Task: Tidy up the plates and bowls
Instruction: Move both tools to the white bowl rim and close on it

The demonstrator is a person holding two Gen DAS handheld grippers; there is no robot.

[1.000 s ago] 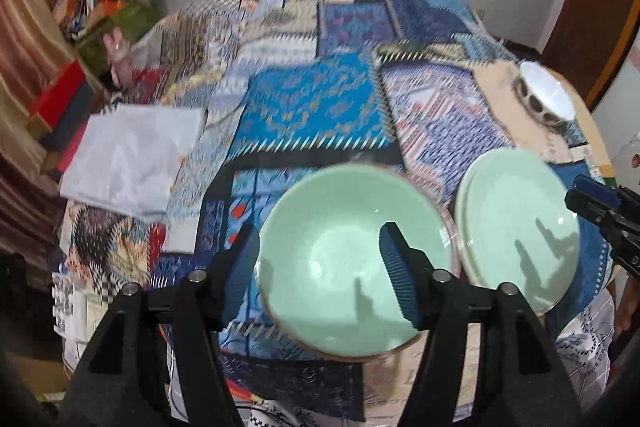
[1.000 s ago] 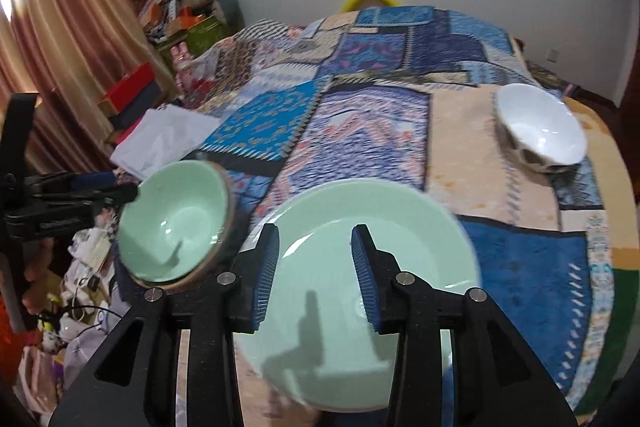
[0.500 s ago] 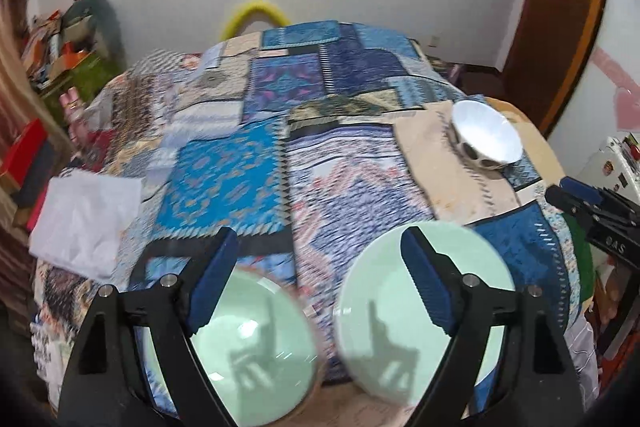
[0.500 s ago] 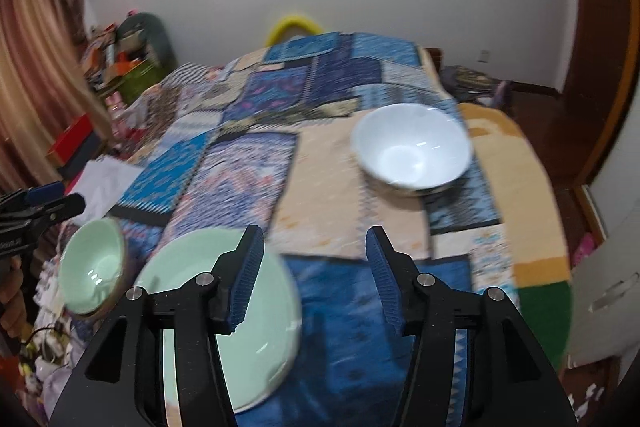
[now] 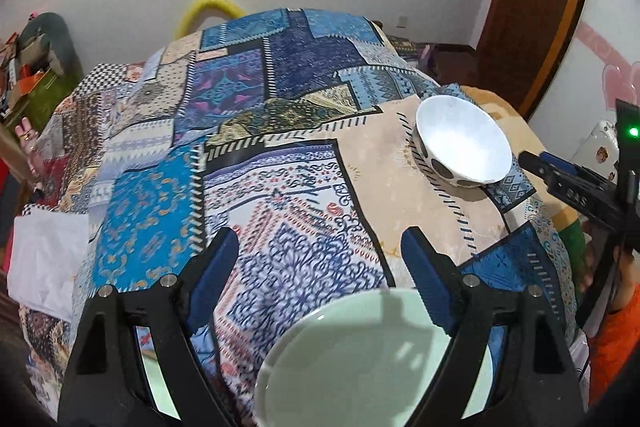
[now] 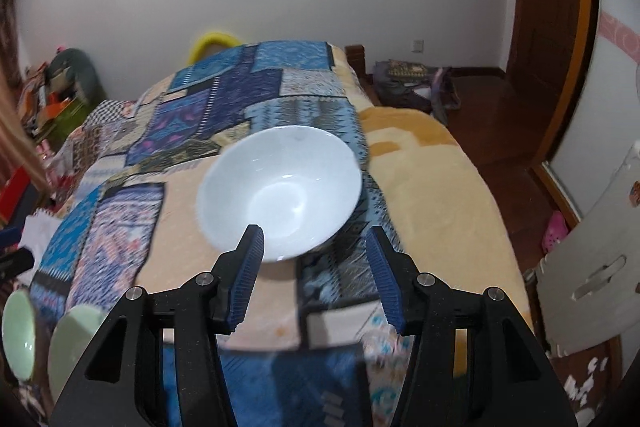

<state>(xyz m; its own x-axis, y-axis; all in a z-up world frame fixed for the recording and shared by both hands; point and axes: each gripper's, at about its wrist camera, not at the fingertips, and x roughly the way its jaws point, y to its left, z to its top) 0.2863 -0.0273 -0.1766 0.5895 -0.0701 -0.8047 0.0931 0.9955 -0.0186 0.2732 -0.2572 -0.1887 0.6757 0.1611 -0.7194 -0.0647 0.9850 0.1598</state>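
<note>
A white bowl [image 6: 280,193] with dark spots outside stands on the patchwork blanket, just ahead of my open right gripper [image 6: 316,275]; its near rim lies between the fingertips. It also shows at the right in the left wrist view [image 5: 462,155]. A pale green plate [image 5: 360,359] lies under my open, empty left gripper [image 5: 320,279]. A green bowl [image 5: 154,371] peeks out behind the left finger. In the right wrist view the green plate [image 6: 68,347] and green bowl [image 6: 18,335] sit at the far left edge. The right gripper's tip [image 5: 568,183] shows in the left wrist view.
The bed's patchwork blanket [image 5: 280,163] bears everything. A white cloth [image 5: 44,259] lies at its left edge. Clutter and boxes [image 5: 32,79] stand left of the bed. A wooden door [image 6: 556,27] and floor items [image 6: 416,83] are at the right.
Both grippers swung right and opened wider. The right gripper moved from over the green plate to the white bowl. The left moved from the green bowl to over the green plate.
</note>
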